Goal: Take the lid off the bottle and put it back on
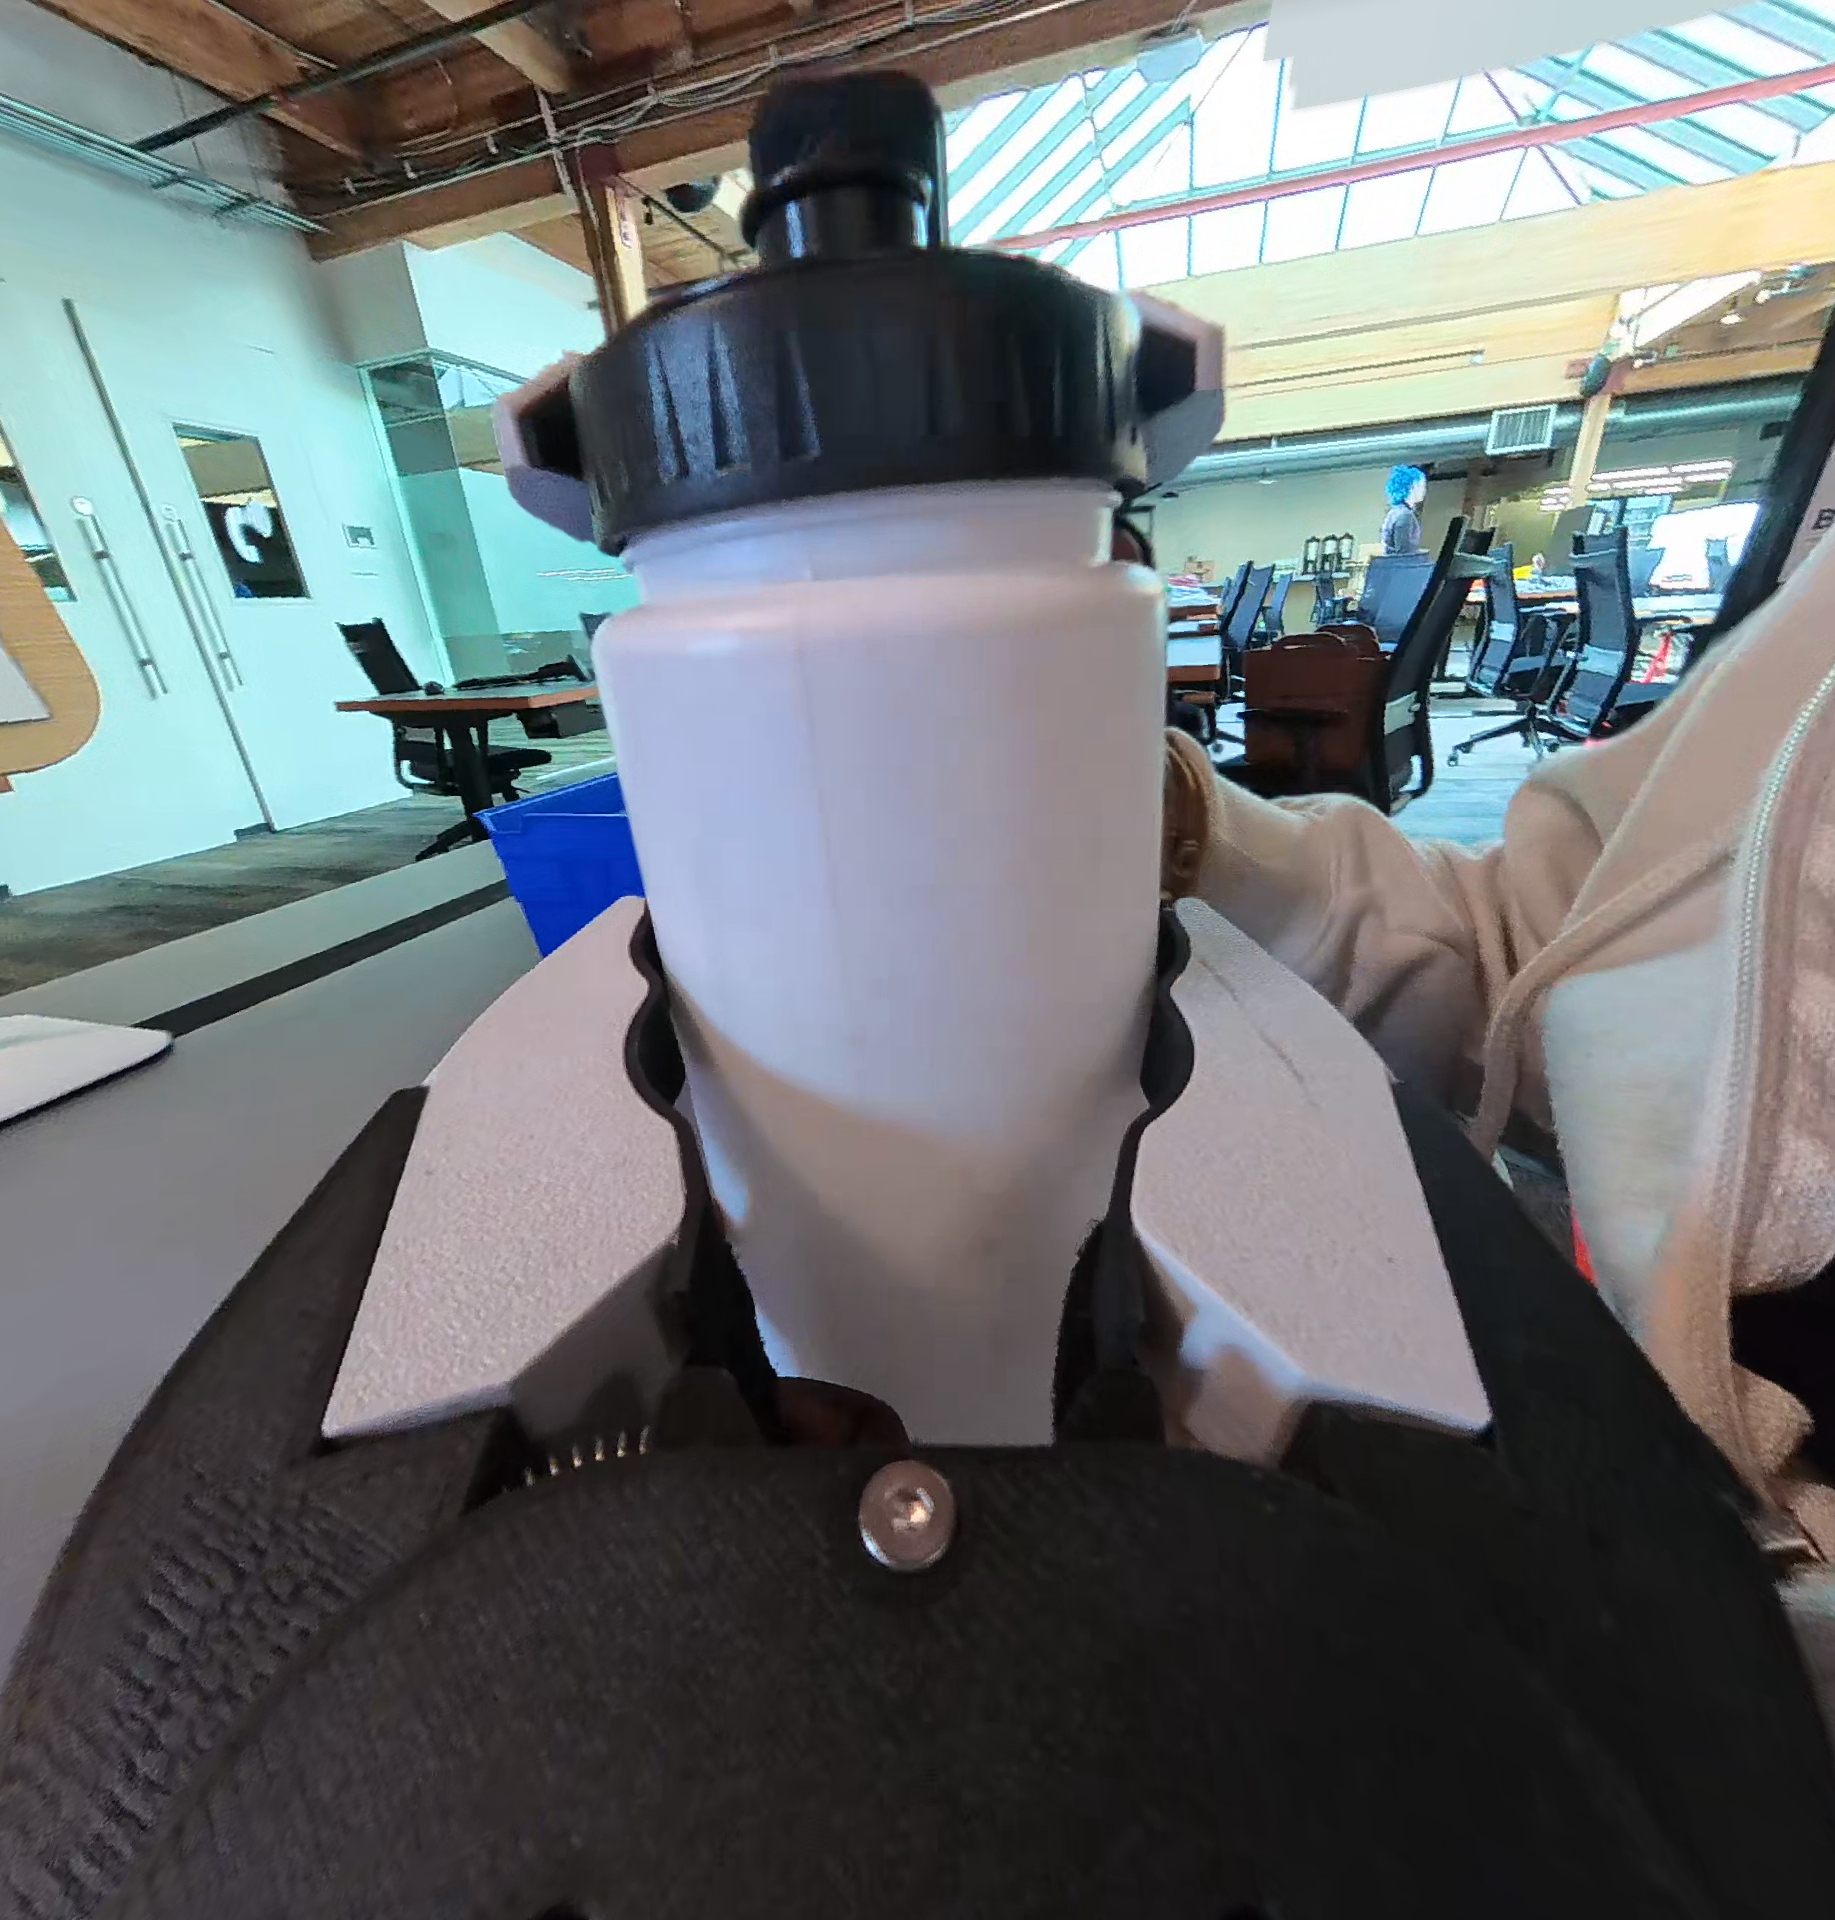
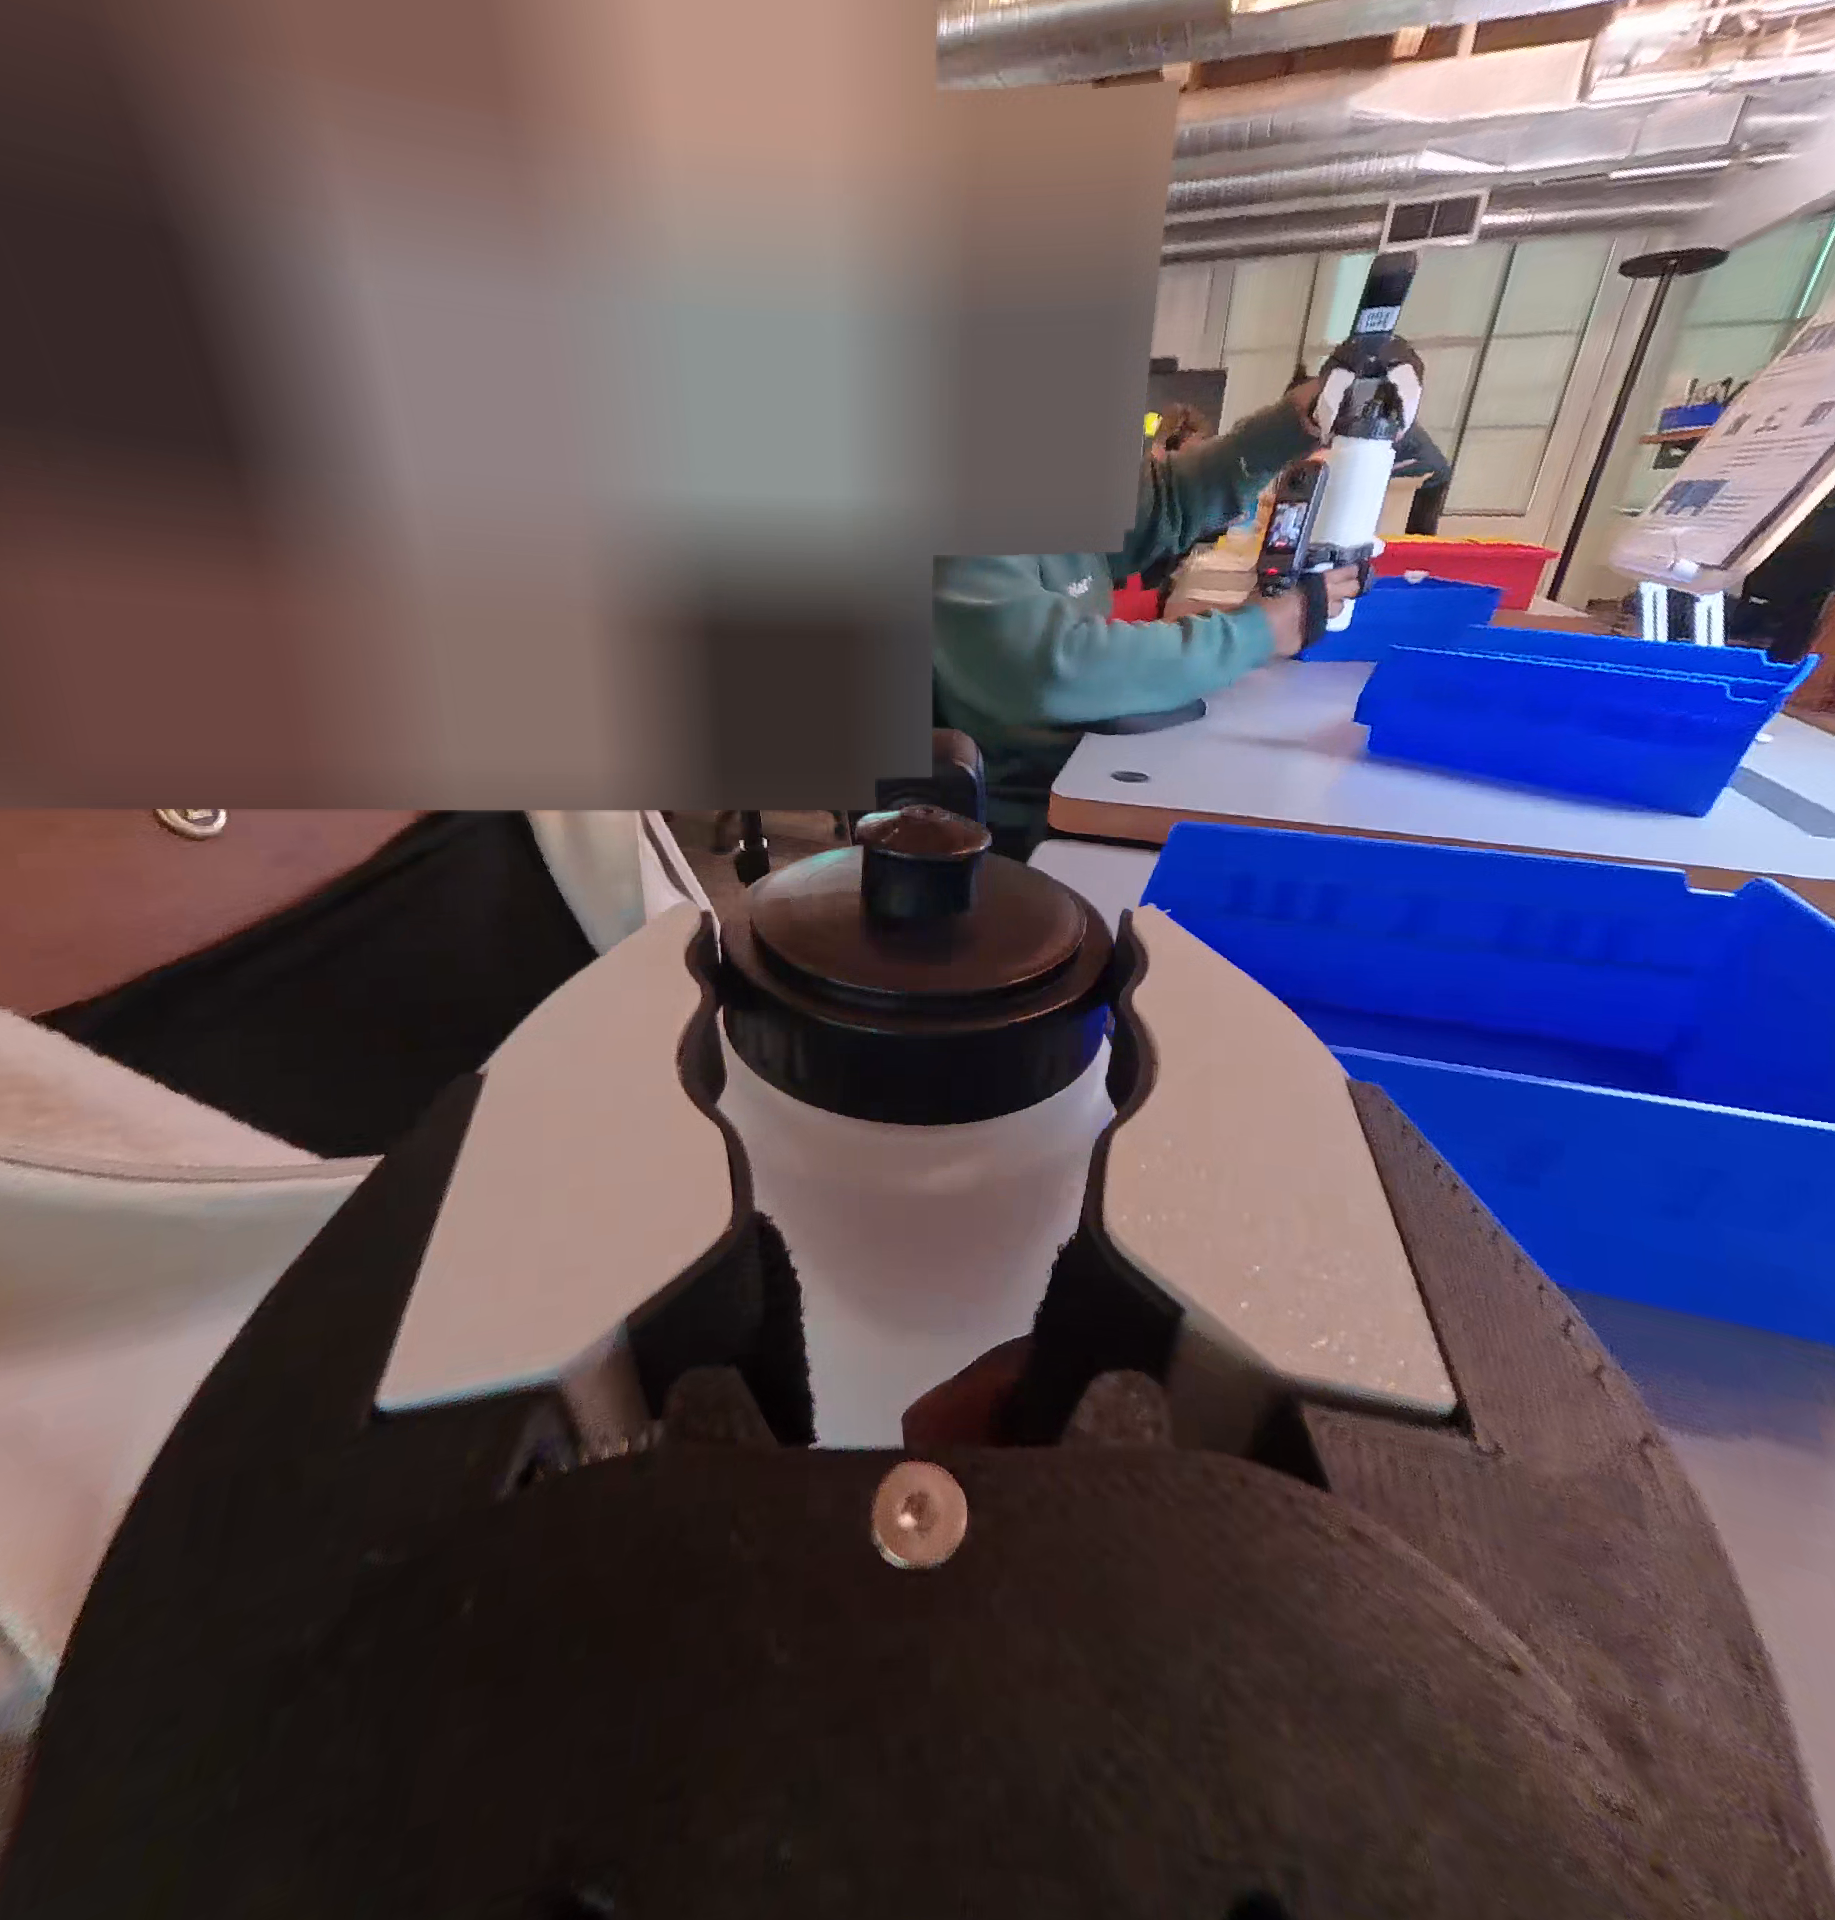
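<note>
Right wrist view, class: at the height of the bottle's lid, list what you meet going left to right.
Left finger → black lid → right finger → blue bin.

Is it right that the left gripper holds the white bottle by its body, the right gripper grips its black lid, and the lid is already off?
Not quite: the lid is still on the bottle, as the left wrist view shows. The rest holds: left gripper on the body, right gripper on the lid.

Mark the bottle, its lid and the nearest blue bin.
bottle (image 1: 892,831), left wrist view, white body.
lid (image 2: 908,1023), right wrist view, black ribbed side.
blue bin (image 2: 1640,1195), right wrist view, near wall.
</note>
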A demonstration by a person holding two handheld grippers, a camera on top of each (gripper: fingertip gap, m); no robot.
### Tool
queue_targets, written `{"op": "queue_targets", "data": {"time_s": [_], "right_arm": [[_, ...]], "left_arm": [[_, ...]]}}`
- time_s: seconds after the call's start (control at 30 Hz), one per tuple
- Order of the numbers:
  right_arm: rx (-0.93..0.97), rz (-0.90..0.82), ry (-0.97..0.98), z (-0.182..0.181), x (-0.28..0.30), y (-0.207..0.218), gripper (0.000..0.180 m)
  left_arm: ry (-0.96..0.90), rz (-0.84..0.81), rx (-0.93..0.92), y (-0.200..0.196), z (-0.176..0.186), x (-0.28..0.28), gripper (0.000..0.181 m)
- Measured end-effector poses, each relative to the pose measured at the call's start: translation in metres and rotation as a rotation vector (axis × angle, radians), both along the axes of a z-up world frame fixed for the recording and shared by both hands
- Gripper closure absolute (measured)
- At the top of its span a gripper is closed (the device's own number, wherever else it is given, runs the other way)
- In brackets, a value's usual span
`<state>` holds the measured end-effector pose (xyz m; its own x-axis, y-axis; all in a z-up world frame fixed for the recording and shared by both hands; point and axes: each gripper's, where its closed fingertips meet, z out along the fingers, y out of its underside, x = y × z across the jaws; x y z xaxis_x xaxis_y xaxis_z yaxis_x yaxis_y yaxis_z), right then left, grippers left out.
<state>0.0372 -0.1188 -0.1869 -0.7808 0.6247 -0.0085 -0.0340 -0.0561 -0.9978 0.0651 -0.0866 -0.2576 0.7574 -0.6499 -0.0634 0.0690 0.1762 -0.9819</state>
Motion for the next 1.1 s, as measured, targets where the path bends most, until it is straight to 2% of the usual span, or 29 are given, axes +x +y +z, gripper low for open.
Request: {"op": "queue_targets", "data": {"time_s": [0.03, 0.07, 0.1, 0.17, 0.27, 0.33, 0.37, 0.43, 0.6, 0.7, 0.77, 0.87, 1.0, 1.1], "right_arm": [[-0.034, -0.016, 0.005, 0.002, -0.003, 0.002, 0.107], [-0.086, -0.074, 0.030, 0.009, -0.007, 0.006, 0.100], [-0.133, -0.147, 0.071, 0.016, -0.011, 0.011, 0.082], [-0.146, -0.313, 0.110, 0.020, -0.015, 0.018, 0.070], [-0.037, -0.645, 0.094, 0.007, -0.028, 0.028, 0.078], [0.094, -0.749, 0.078, -0.004, -0.031, 0.024, 0.091], [0.131, -0.735, 0.074, -0.005, -0.031, 0.018, 0.102], [0.137, -0.657, 0.040, -0.005, -0.029, 0.012, 0.103], [0.054, -0.128, -0.046, -0.005, -0.006, -0.003, 0.103], [-0.022, 0.096, -0.087, -0.001, 0.005, -0.006, 0.103], [-0.025, 0.087, -0.072, -0.002, 0.000, -0.005, 0.103], [0.022, -0.025, 0.019, -0.001, -0.004, -0.003, 0.102], [0.069, -0.105, 0.062, 0.001, 0.004, -0.005, 0.086], [0.126, -0.151, 0.057, 0.007, 0.010, -0.001, 0.089]], "left_arm": [[-0.004, 0.021, 0.000, 0.002, 0.000, -0.003, 0.093], [0.001, 0.056, 0.006, 0.004, 0.000, -0.007, 0.093], [0.014, 0.101, 0.016, 0.007, 0.000, -0.011, 0.093], [0.035, 0.192, 0.035, 0.012, 0.000, -0.019, 0.093], [0.035, 0.251, 0.035, 0.015, 0.000, -0.026, 0.092], [0.041, 0.261, 0.037, 0.016, 0.000, -0.026, 0.092], [0.040, 0.253, 0.040, 0.015, 0.000, -0.026, 0.092], [0.035, 0.214, 0.047, 0.011, 0.001, -0.022, 0.093], [-0.006, -0.024, 0.007, -0.002, 0.000, 0.003, 0.093], [0.029, -0.016, 0.022, -0.002, -0.001, 0.006, 0.093], [0.018, 0.007, 0.020, 0.000, -0.001, 0.002, 0.093], [0.028, 0.047, 0.028, 0.002, -0.001, -0.002, 0.093], [0.027, 0.053, 0.031, 0.002, -0.001, -0.003, 0.093], [0.029, 0.059, 0.032, 0.003, -0.001, -0.003, 0.093]]}}
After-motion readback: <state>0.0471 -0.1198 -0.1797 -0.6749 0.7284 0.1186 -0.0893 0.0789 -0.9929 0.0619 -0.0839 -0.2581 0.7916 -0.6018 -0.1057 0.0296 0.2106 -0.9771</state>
